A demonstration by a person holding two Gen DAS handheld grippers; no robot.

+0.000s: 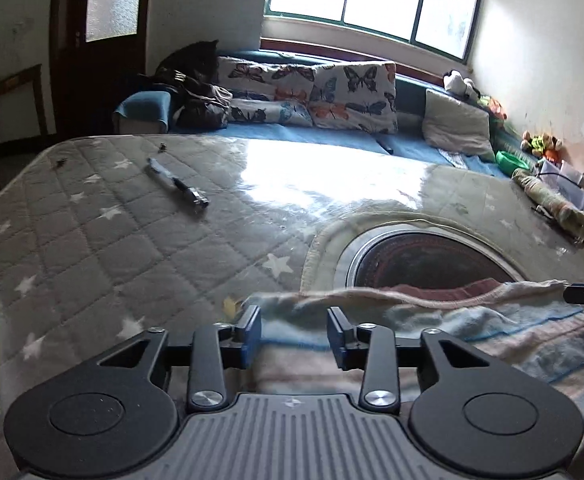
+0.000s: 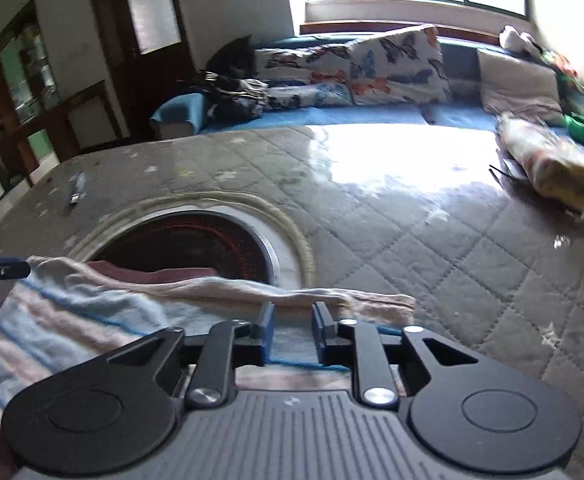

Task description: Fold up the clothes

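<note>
Quilted grey star-print table cover [image 1: 104, 240] as landmark, everything else placed from it. Far left on the cover: a pen [image 1: 176, 186], lying loose, well apart from the cloth. Near the middle of the cover: a round cut-out with a dark heater plate [image 1: 431, 258] showing through. Across the near rim of that plate, at the cover's near edge: a striped towel-like garment [image 1: 471, 332], pale blue, pink and cream bands, folded edge raised into a ridge. Long axis running side to side across both views, from one gripper to the other.

Left gripper [image 1: 293, 336] over the garment's left end, blue pads [image 1: 252, 334] moderately apart, a clear gap between them, cloth lying in and under the gap but not pinched. Right gripper [image 2: 293, 330] over the garment's right end, pads [image 2: 267, 330] narrower, a small gap, folded ridge just beyond the tips and cloth beneath; no squeeze visible, though blur makes contact hard to rule out. Each gripper's tip visible at the edge of the other's view, level with the ridge.

Garment directly ahead of and below both sets of jaws, neither hand clearly nearer; each matched to its own end. Likely a release after laying a fold, or a set-up for the next grab along the ridge. Far right on the cover: a rolled patterned bundle [image 2: 559, 168], apart from the work.
</note>
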